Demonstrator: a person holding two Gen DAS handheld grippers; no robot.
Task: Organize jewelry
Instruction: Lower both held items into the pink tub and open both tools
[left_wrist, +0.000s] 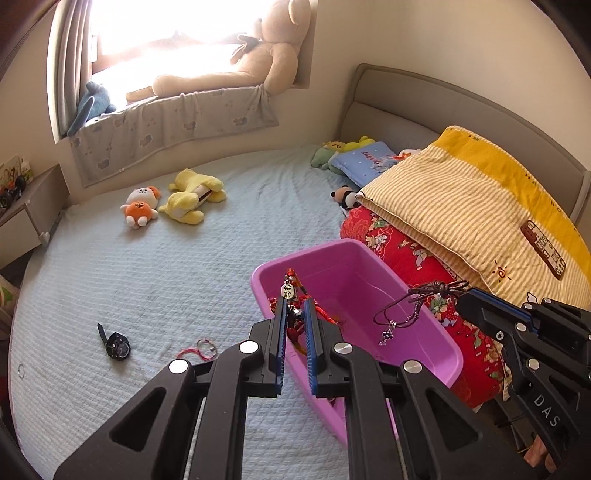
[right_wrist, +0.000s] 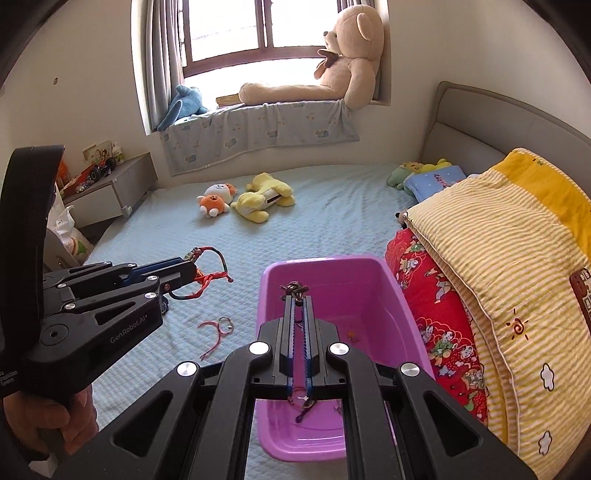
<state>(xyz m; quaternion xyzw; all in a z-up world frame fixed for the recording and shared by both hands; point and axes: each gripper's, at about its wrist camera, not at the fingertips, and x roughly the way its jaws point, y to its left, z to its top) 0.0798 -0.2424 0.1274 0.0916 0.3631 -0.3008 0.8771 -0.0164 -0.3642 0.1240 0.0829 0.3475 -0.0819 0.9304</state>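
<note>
**Both grippers carry jewelry at the pink bin**

The left hand-held gripper (left_wrist: 295, 314) is clamped on a red corded bracelet (left_wrist: 293, 295) with a small metal tag, held at the near left rim of the pink bin (left_wrist: 424, 332). The right hand-held gripper (right_wrist: 297, 302) is closed on a dark cord necklace (left_wrist: 410, 306), whose loop and small pendant hang over the bin. The bin sits on the bed (left_wrist: 166, 277), just left of a red quilt (left_wrist: 413, 258) with a striped yellow quilt (left_wrist: 461, 206) on top. A thin red string bracelet (right_wrist: 216, 332) and a black watch (left_wrist: 116, 343) lie on the bed left of the bin. A person's hand (right_wrist: 48, 421) grips the left tool's handle.
</note>
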